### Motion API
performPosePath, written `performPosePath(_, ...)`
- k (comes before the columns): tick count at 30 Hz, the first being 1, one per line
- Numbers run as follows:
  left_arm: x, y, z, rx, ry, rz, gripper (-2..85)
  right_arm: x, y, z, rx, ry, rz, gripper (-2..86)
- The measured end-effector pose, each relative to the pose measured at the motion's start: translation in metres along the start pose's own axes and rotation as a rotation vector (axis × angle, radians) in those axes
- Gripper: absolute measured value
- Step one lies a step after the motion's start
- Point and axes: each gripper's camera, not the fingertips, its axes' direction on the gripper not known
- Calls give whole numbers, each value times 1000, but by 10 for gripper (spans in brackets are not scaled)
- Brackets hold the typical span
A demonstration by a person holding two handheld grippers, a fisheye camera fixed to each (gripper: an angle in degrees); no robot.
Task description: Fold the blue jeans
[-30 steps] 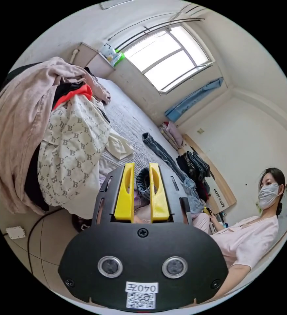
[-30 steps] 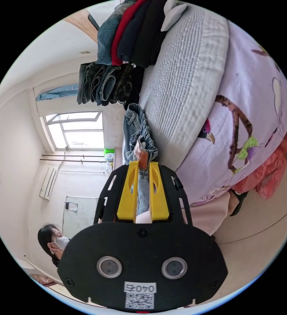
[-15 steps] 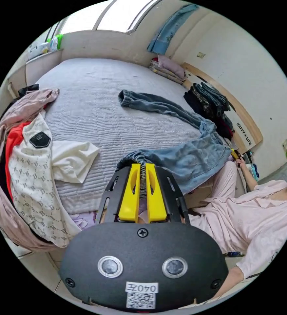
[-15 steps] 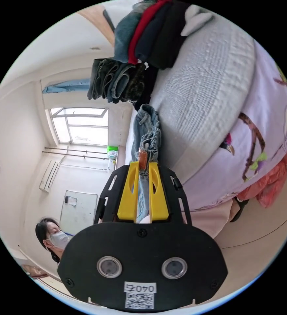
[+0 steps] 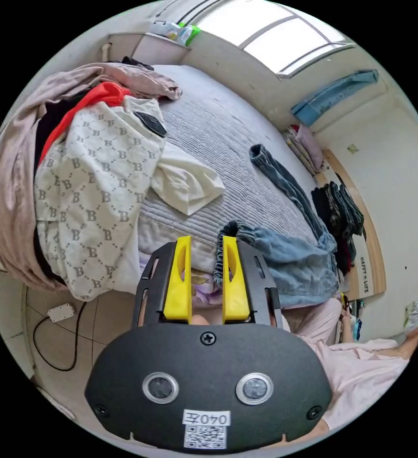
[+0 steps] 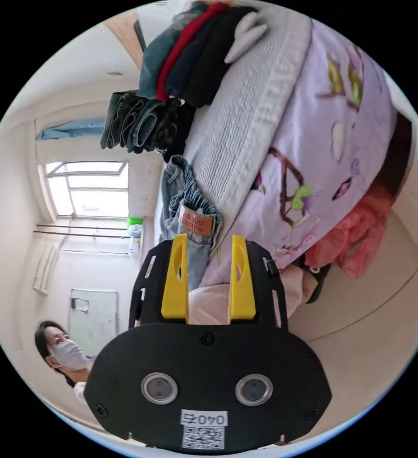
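Two grippers are at the near edge of the bed, and we judge that we are between grasps, with the blue jeans only laid out and no fold made yet. In the left gripper view our left gripper has its yellow jaws parted, and the elastic waistband of the jeans sits just against the inner face of one jaw, unclamped; the rest of the jeans spreads over the bed's corner, one leg running away across the grey quilt toward the stacked clothes by the headboard. In the right gripper view our right gripper is likewise spread wide, with the other end of the waistband and its brown leather patch hanging over the mattress edge just above the jaws, not pressed by them. A heap of unsorted garments lies well apart on the other side of the bed. Next, we think, each gripper needs a fresh hold on the waistband or a leg, so that one leg can be brought over the other.
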Motion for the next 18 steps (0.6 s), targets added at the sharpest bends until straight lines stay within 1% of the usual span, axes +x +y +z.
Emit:
performPosePath(1,9,1,-13,74,-46,-8,22,-12,4,-5,24,50,-30,100)
performPosePath(2,17,0,-18,101,-52,0,15,-43,12,-10,60,155,-108,84)
performPosePath(3,39,-2,-23,137,-33,52,0,-77,18,-5,67,239,-199,65)
performPosePath(4,69,-5,-20,146,-3,131,-5,-93,21,1,58,268,-249,55)
performPosePath(5,86,-6,-16,140,7,172,-7,-125,26,21,17,300,-348,41)
performPosePath(6,122,-8,-1,111,22,256,-9,-152,30,47,-39,306,-430,36)
performPosePath(7,159,-8,20,71,51,335,-10,-163,32,61,-72,300,-466,39)
performPosePath(8,177,-7,31,51,71,369,-10,-183,35,89,-129,278,-532,44)
performPosePath(9,213,-3,55,9,118,429,-11,-199,37,111,-145,281,-584,57)
performPosePath(10,246,4,79,-39,166,488,-11,-205,36,121,-146,297,-603,64)
performPosePath(11,263,8,90,-63,187,516,-11,-215,30,137,-139,345,-620,75)
performPosePath(13,324,29,133,-146,249,609,-11,-219,12,157,-161,385,-595,86)
performPosePath(16,387,60,179,-236,315,711,-11,-212,-10,188,-287,388,-537,102)
performPosePath(18,420,78,203,-289,327,771,-11,-215,-4,205,-329,544,-579,108)
